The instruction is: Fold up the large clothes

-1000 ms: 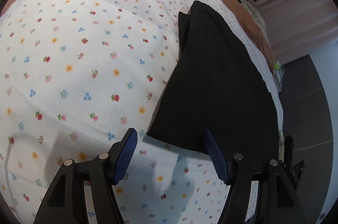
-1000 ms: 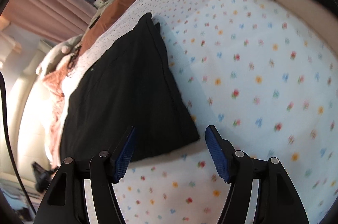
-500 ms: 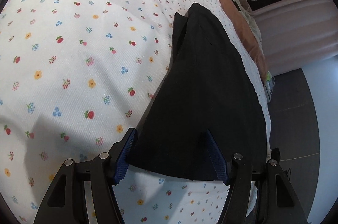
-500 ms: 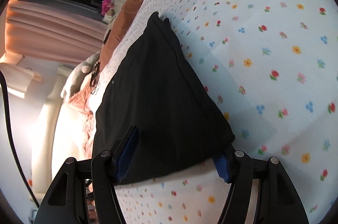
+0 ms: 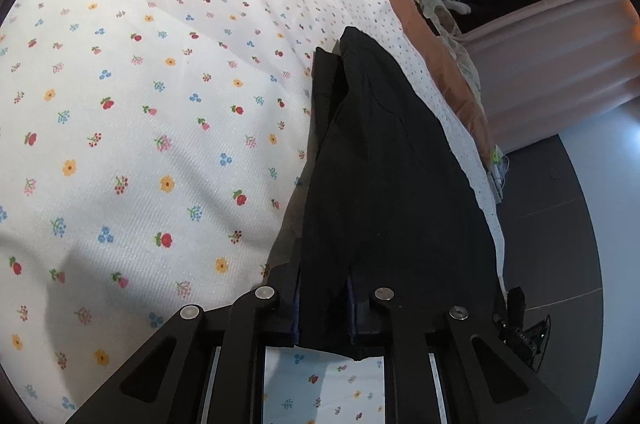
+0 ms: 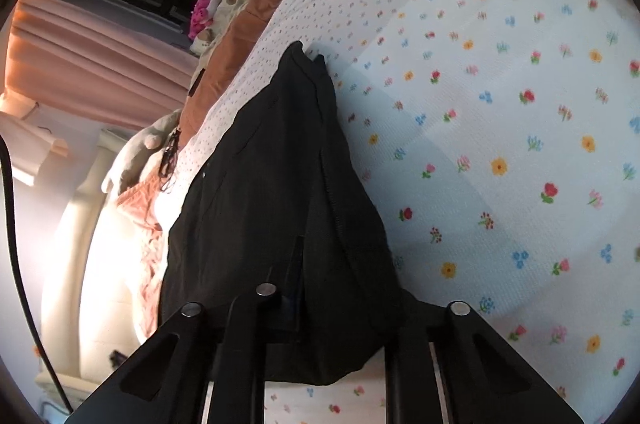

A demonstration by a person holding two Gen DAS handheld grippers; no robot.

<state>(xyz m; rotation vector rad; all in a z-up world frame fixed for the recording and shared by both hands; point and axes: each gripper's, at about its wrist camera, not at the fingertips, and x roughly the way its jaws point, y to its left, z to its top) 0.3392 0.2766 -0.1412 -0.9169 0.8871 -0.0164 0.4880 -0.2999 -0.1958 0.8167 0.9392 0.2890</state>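
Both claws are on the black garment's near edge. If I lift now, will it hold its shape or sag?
Probably sag: the black garment lies limp and creased, already layered. Between left claw and right claw the middle likely droops. It may drag on the floral sheet.

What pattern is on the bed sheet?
Small multicoloured flowers on a white sheet, clearest in the left wrist view.

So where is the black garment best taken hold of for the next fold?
At its near hem corners, from the near edge of the bed. The black garment lies flat, narrowing away, and the left gripper and right gripper have just closed on those corners.
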